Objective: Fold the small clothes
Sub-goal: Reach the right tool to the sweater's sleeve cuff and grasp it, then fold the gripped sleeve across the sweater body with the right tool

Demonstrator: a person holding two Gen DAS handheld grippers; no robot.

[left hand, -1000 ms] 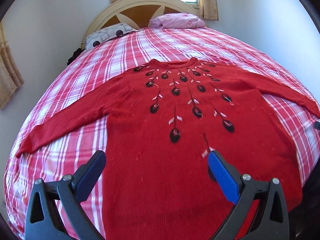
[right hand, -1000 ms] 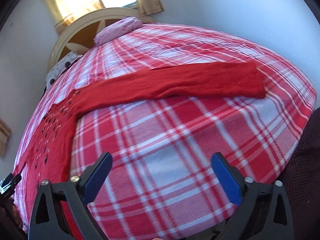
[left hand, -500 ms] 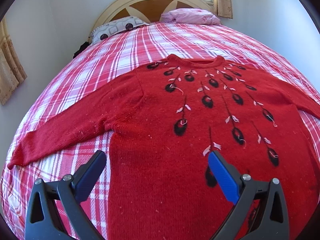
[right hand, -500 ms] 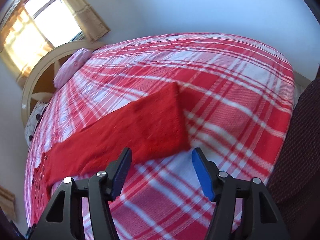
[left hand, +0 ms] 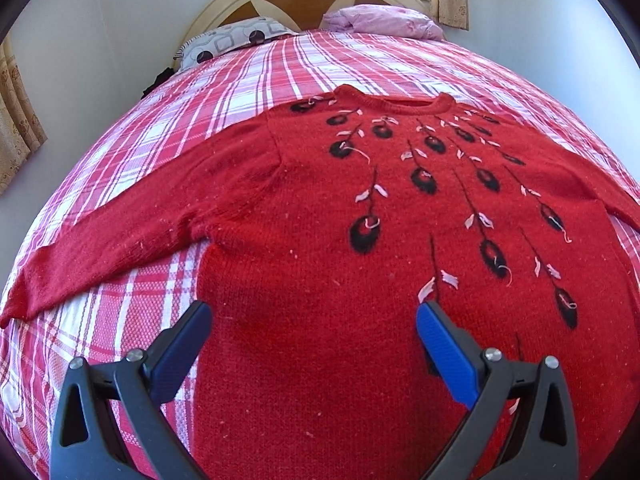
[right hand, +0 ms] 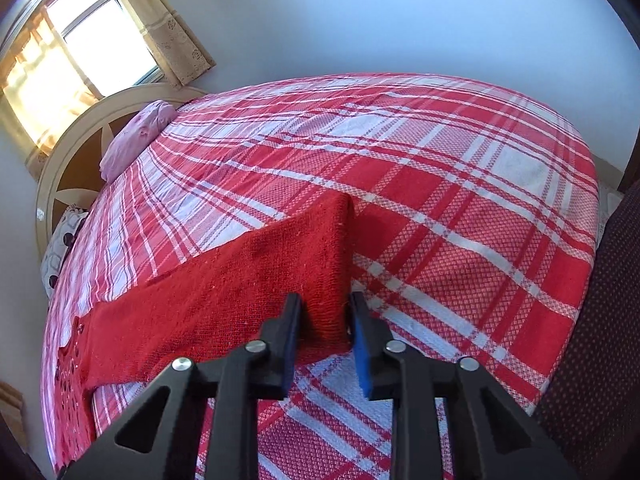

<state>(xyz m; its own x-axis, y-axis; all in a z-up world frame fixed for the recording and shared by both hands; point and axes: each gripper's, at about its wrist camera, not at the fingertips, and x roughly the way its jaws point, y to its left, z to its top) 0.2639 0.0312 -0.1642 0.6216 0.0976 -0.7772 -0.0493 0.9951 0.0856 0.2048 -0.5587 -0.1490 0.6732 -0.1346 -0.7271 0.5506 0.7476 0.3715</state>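
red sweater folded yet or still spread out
Spread. The red sweater lies flat on the bed, front up, both sleeves out sideways; the right tool is closing on one cuff.

Bright daylight pours through the glaring, washed-out curtained window (right hand: 80, 56) at upper left of the right view — sharp focus throughout, strong fisheye bulge, dark vignetted corners, soft shadow beside the red knitted sleeve (right hand: 256, 280).

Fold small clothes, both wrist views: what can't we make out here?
- Sweater hem: left wrist view, cut off by the bottom edge and the open left gripper.
- Cuff corner: right wrist view, hidden between the closing right gripper fingers; pad contact unclear.
- Sweater's body: right wrist view, squeezed at the left edge.
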